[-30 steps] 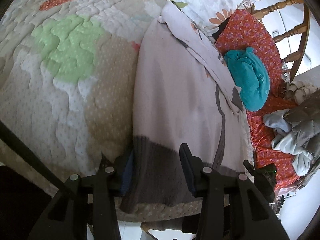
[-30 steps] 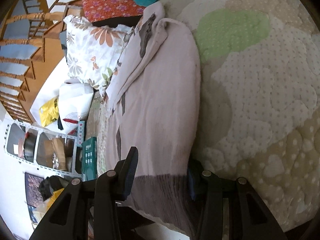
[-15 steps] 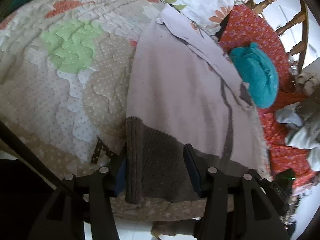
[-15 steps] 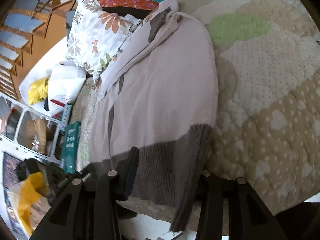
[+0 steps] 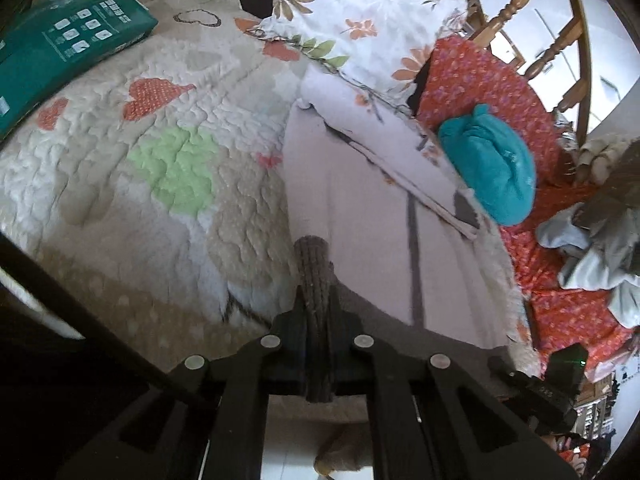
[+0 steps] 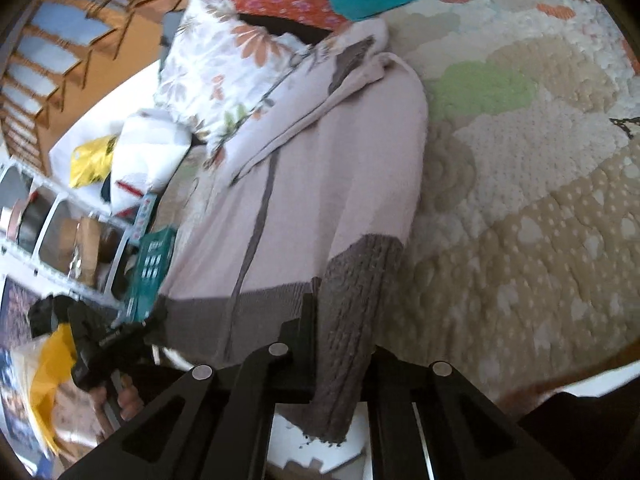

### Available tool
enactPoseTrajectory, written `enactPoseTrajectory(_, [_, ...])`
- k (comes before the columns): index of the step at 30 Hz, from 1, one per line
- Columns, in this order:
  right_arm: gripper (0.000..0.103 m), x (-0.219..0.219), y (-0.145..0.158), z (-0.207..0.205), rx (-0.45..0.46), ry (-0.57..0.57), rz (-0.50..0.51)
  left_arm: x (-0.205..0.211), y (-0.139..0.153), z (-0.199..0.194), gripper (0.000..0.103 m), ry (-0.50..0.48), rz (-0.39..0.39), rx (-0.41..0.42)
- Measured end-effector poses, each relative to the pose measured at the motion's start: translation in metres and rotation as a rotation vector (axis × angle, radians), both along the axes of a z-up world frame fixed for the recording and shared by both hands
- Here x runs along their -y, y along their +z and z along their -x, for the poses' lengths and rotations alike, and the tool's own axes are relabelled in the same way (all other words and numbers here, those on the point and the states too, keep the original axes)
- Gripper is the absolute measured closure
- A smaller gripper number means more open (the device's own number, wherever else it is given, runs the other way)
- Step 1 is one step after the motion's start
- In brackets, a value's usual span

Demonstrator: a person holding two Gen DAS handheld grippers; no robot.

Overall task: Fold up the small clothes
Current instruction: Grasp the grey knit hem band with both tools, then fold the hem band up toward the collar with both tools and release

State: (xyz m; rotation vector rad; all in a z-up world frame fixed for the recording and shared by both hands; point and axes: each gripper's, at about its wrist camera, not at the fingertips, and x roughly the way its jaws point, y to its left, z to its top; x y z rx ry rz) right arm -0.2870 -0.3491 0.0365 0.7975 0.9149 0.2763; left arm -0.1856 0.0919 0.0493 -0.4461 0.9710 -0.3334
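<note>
Sweater (image 5: pixel 360 216) was pale pink-lilac, grey-brown ribbed hem (image 5: pixel 316 280) between black fingers (image 5: pixel 292 332), dark stripe right of them. Quilt (image 5: pixel 140 184) left of fingers: beige dotted, green patch, coral hearts. Pillow (image 5: pixel 360 20) ahead: white, orange flowers. Teal bundle (image 5: pixel 488 164) on red floral cloth (image 5: pixel 560 312), right. Green pack (image 5: pixel 68 48), far left.

You face a quilted bed (image 5: pixel 168 184), wooden spindle headboard (image 5: pixel 560 44) behind, wire shelving (image 6: pixel 52 236) alongside, daylight throughout.

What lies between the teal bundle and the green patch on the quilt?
In the left wrist view, the pale pink sweater lies spread between the teal bundle and the green patch, its folded sleeve nearest the bundle. Both grippers clamp its brown hem.
</note>
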Motion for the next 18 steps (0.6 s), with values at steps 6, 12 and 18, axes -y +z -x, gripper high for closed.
enactPoseTrajectory(6, [0.098,-0.001,0.013,-0.006,0.017,0.032,0.020,0.012,0.009,-0.015,0.097,-0.016,-0.039,0.016])
enactPoseTrajectory(12, [0.098,0.016,0.064,-0.077,0.108,-0.027,0.090,0.027,0.046,-0.096,0.097,0.036,-0.056,0.105])
enactPoseTrajectory(18, [0.098,0.033,0.073,-0.172,0.098,-0.114,0.101,0.041,0.046,-0.204,0.097,0.120,-0.092,0.083])
